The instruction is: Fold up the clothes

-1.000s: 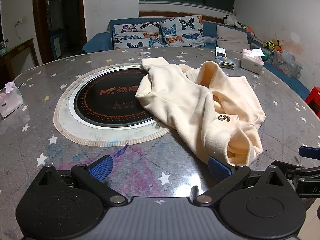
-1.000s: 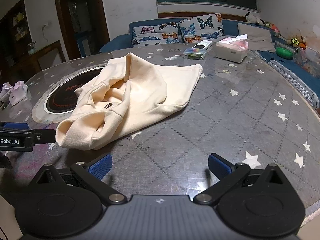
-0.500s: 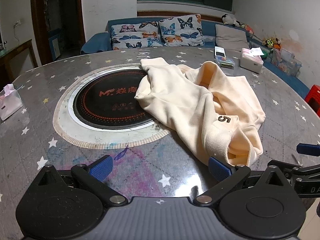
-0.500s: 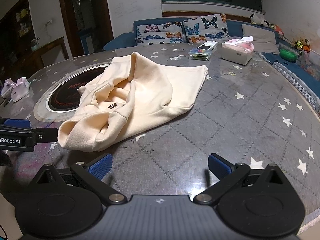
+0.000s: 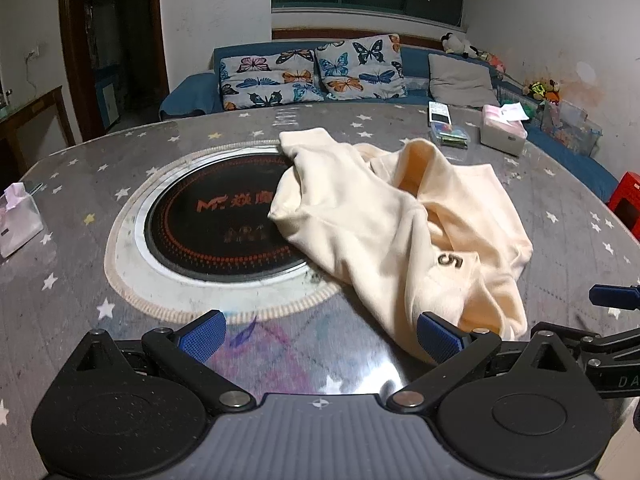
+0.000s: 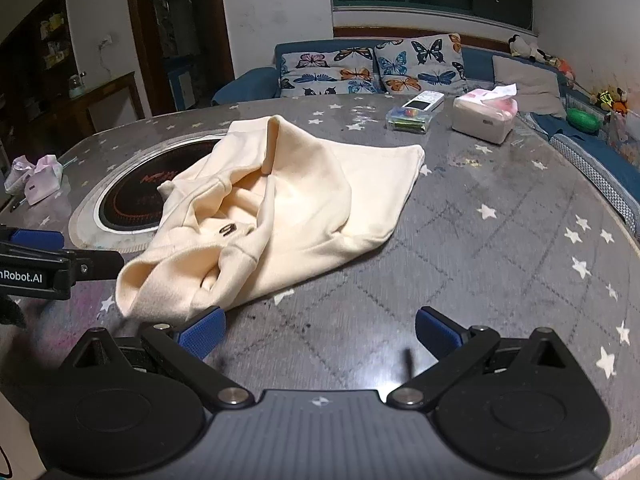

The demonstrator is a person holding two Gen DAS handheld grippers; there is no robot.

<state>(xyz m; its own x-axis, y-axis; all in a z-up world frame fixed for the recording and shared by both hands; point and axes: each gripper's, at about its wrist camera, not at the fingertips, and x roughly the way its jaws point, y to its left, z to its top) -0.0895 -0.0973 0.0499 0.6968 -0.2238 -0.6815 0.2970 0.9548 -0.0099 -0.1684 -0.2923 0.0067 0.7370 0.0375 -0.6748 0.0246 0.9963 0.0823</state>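
Note:
A cream sweatshirt (image 5: 400,224) with a dark "5" patch lies crumpled on the round star-patterned table (image 5: 80,208), partly over the black induction hob (image 5: 216,228). It also shows in the right wrist view (image 6: 288,208). My left gripper (image 5: 320,334) is open and empty, low at the table's near side, its right finger beside the garment's near hem. My right gripper (image 6: 318,332) is open and empty, its left finger at the garment's near corner. Each gripper shows at the edge of the other's view.
A tissue box (image 6: 484,118), a remote (image 6: 422,101) and a small clear box (image 6: 410,119) sit at the table's far right. A pink tissue pack (image 5: 18,220) lies at the left edge. A blue sofa with butterfly cushions (image 5: 312,72) stands behind.
Both grippers have edged closer to the garment's near edge and the views have risen slightly. The sweatshirt has not moved.

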